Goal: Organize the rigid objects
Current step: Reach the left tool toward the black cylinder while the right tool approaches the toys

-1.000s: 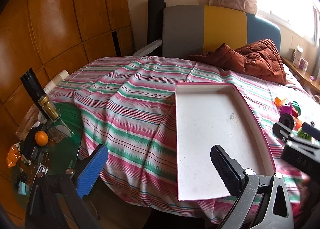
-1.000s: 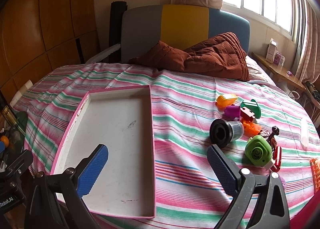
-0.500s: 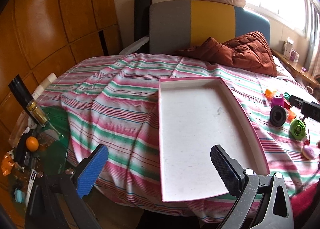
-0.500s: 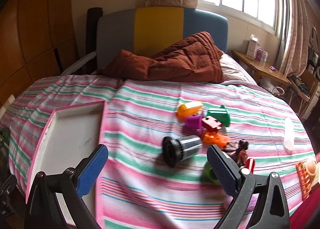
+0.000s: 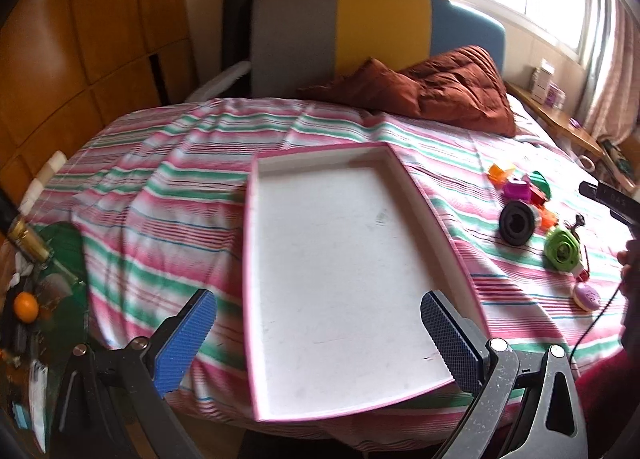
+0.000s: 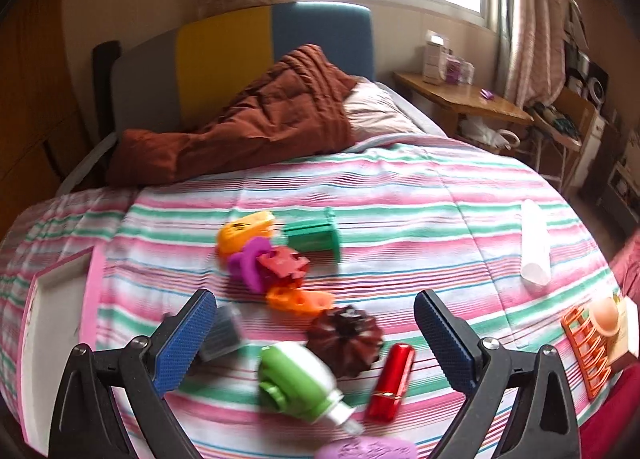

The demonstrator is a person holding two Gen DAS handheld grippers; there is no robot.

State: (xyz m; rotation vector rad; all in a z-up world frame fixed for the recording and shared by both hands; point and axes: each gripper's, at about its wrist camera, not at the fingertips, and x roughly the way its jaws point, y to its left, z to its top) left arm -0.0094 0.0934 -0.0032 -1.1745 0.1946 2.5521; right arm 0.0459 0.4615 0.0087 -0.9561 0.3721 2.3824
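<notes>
Small rigid plastic toys lie scattered on the striped pink, green and white bedspread [image 6: 400, 195], straight before the right gripper [image 6: 315, 333], whose blue cross-hatched pads [image 6: 185, 337] stand wide apart, released and holding nothing. Between those pads, closest in, sit a glossy green-and-white rounded plastic gadget [image 6: 296, 381], a shiny red lipstick-like tube [image 6: 392, 381] and a ridged dark-brown fluted mould [image 6: 345, 339]. Partly behind the left pad lies a grey ribbed cylinder with a black end [image 6: 224, 333]. Farther ahead cluster an orange flat piece [image 6: 300, 301], a red jigsaw-shaped piece [image 6: 284, 263], a purple chunky piece [image 6: 250, 263], an orange rounded shell [image 6: 244, 233] and a green block [image 6: 316, 237]. Off to the right rests a translucent white tube [image 6: 534, 247].

The left gripper [image 5: 318, 337] is likewise released, hovering over the near end of a shallow white rectangular tray with a pink rim [image 5: 256, 339]; the toys lie well to its right.
</notes>
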